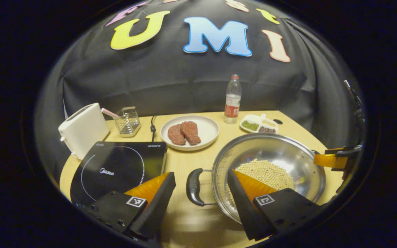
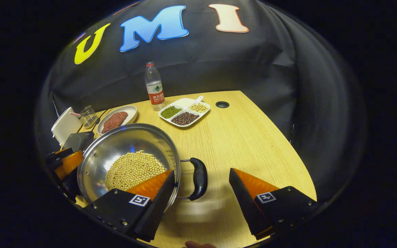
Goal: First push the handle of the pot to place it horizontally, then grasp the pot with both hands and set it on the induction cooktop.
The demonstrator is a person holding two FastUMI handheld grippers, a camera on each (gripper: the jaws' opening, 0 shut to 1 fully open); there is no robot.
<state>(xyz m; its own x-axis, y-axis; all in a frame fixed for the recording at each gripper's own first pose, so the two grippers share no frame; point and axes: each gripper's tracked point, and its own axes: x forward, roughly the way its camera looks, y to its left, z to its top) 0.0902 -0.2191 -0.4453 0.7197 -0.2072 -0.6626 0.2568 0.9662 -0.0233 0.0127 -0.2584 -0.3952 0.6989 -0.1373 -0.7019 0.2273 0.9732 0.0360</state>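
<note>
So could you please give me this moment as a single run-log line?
left hand-held gripper: open, straddling pot handle | right hand-held gripper: open, straddling other handle | pot: on table, beside induction cooktop

One pot (image 1: 271, 165), one induction cooktop (image 1: 115, 168), one toaster (image 1: 81, 129), one bottle (image 1: 233, 100), one plate (image 1: 205, 132) with two meat pieces (image 1: 184, 133), one divided dish (image 1: 258, 123), one wire rack (image 1: 128, 121).

Pale wood-grain counter (image 2: 253, 137) with a rounded edge, carrying a stainless-steel pot (image 1: 281, 151) of yellow beans with black side handles. Beside it a black glass induction cooktop (image 1: 115, 168), behind that a white toaster (image 1: 83, 129) and a small wire holder (image 1: 128, 120). Farther back a white plate of red meat (image 1: 205, 131), a clear plastic water bottle (image 1: 233, 100) and a white divided dish of beans (image 2: 184, 113).
</note>
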